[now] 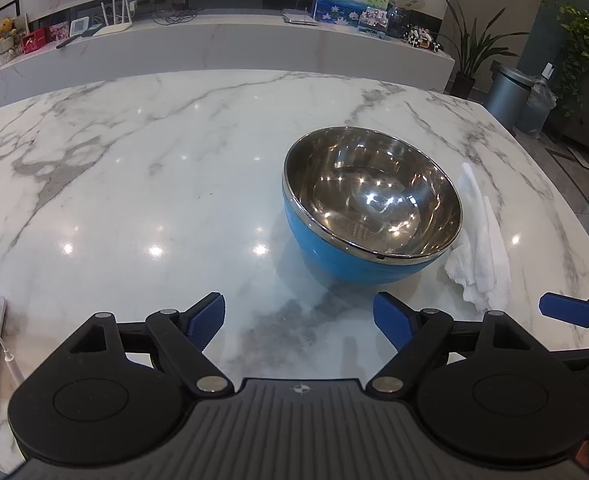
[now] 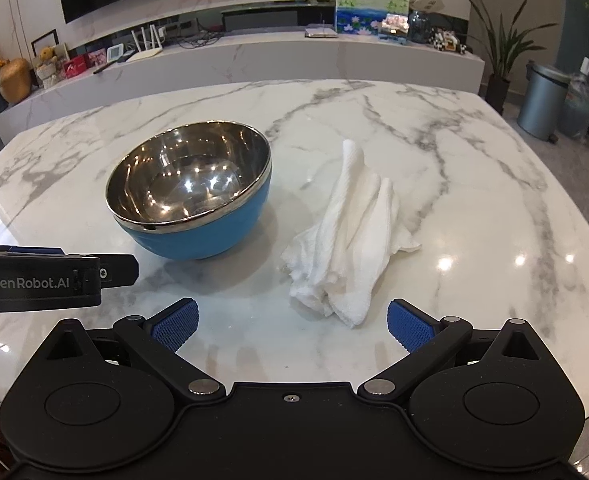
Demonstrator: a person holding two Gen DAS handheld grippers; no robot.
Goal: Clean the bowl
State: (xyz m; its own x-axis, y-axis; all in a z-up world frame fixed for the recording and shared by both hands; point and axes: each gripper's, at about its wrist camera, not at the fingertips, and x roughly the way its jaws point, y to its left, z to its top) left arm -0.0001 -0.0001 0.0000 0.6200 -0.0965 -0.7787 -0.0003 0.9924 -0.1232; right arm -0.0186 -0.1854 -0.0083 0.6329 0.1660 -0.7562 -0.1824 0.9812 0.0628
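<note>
Bowl [image 1: 372,208], blue outside and steel inside, sits upright on my marble table [image 1: 134,184], with a crumpled white cloth [image 2: 350,240] just beside it on its right. I see my left tool [image 1: 299,320] and right tool [image 2: 292,322] both spread wide, holding nothing.

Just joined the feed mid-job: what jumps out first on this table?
The blue bowl with its shiny steel inside stands upright on the marble table, apparently empty. Just to its right lies a crumpled white cloth, apart from the bowl. The left gripper and the right gripper both hover open at the near edge, holding nothing.
</note>
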